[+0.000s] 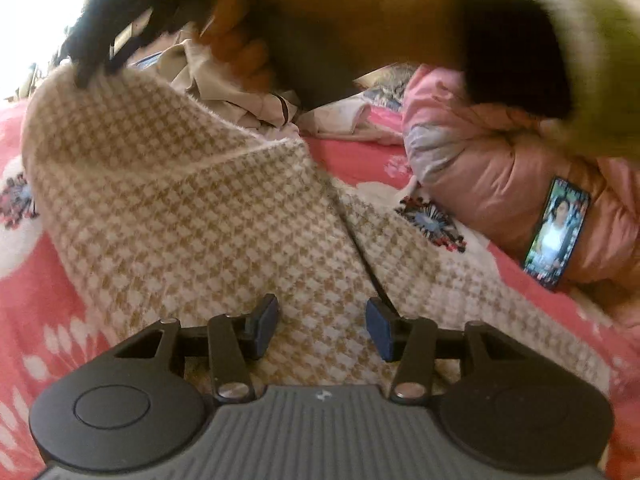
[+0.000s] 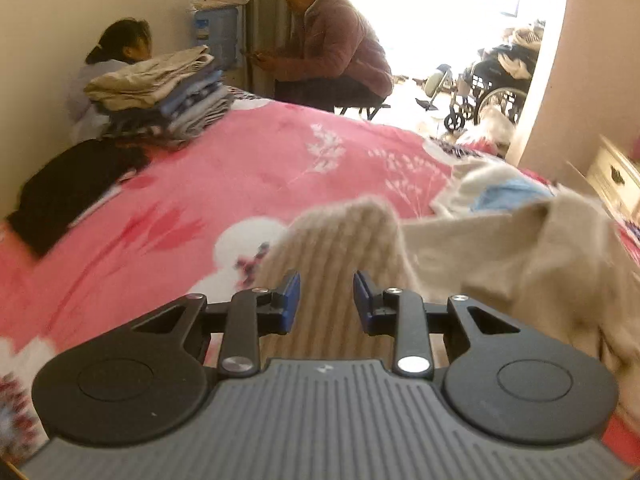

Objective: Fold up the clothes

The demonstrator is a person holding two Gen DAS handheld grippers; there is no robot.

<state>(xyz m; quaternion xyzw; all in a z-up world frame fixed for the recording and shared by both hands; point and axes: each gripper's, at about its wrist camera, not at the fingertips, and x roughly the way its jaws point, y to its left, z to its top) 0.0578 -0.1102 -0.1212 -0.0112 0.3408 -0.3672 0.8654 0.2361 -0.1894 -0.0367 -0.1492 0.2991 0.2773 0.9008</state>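
A beige and white houndstooth knit garment (image 1: 192,208) lies on the pink floral bedspread (image 1: 48,288). My left gripper (image 1: 322,326) is open just above its near part, with nothing between the fingers. My right gripper (image 1: 96,56) shows blurred at the garment's far top edge in the left wrist view; whether it touches the cloth is unclear. In the right wrist view the right gripper (image 2: 326,300) is open over the garment's ribbed cream edge (image 2: 336,248), which rises into the gap between the blue pads.
A pink puffer jacket (image 1: 500,184) with a lit phone (image 1: 558,232) lies at the right. Crumpled beige clothes (image 1: 240,92) lie behind. A folded stack (image 2: 160,92), a black garment (image 2: 68,192), two seated people and a wheelchair (image 2: 492,88) are farther off.
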